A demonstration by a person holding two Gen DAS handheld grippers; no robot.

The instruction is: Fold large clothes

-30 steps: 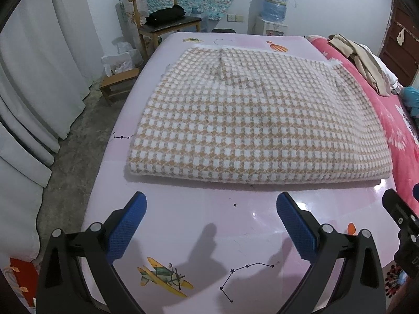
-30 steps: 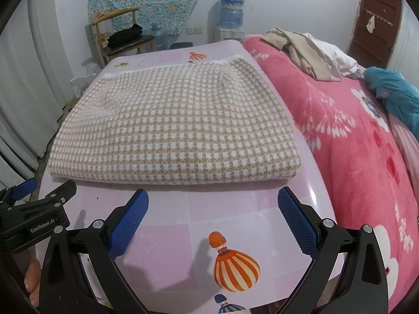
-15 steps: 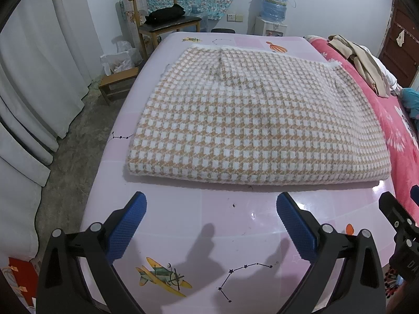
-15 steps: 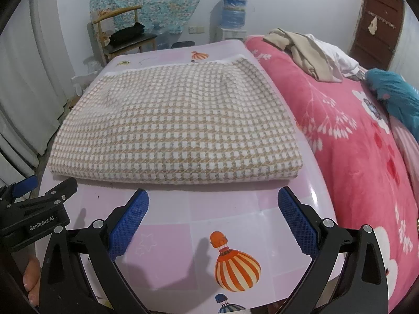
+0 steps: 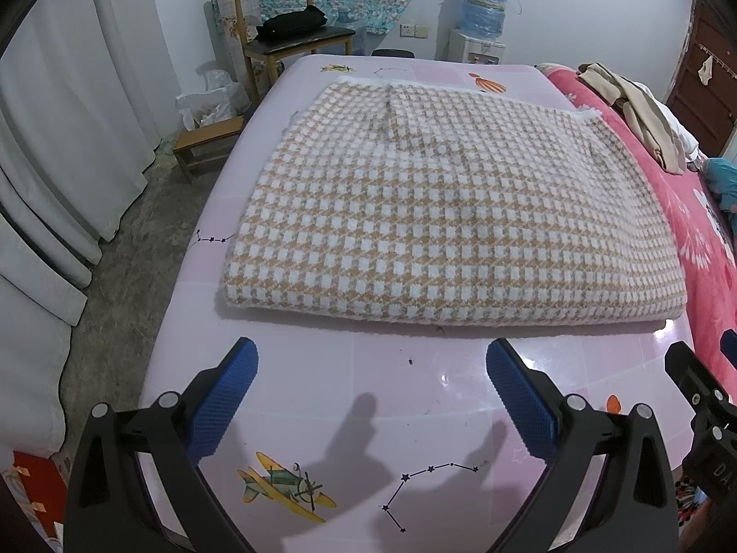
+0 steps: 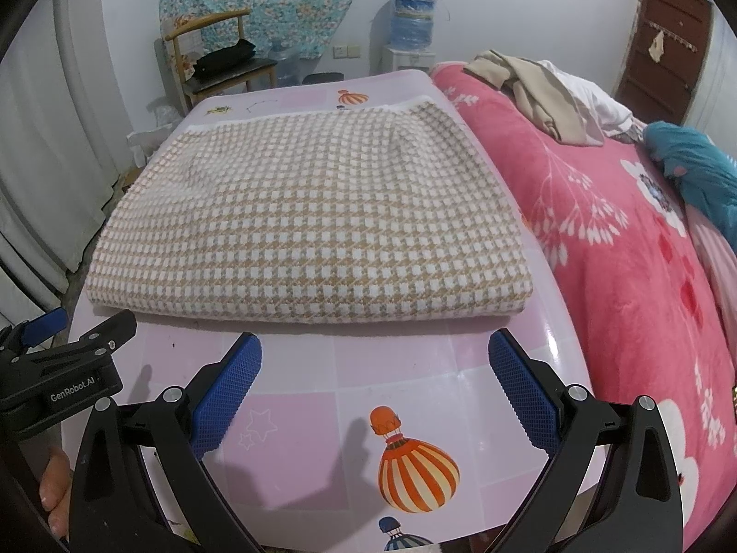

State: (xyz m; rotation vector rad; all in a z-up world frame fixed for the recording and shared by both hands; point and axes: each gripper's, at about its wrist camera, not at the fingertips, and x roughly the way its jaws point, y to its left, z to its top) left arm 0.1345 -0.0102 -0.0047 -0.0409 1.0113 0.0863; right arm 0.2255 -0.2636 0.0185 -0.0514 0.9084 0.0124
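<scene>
I judge 1 fold done: the blanket lies doubled on the table, my left gripper and right gripper spread wide, empty, with more folds left.

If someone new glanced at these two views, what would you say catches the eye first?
The tan-and-white checked blanket, folded flat, fills the middle of the pink table. Before its near edge, the left gripper and right gripper hover open and empty. Right of the table lies a bright pink floral bedspread.
</scene>
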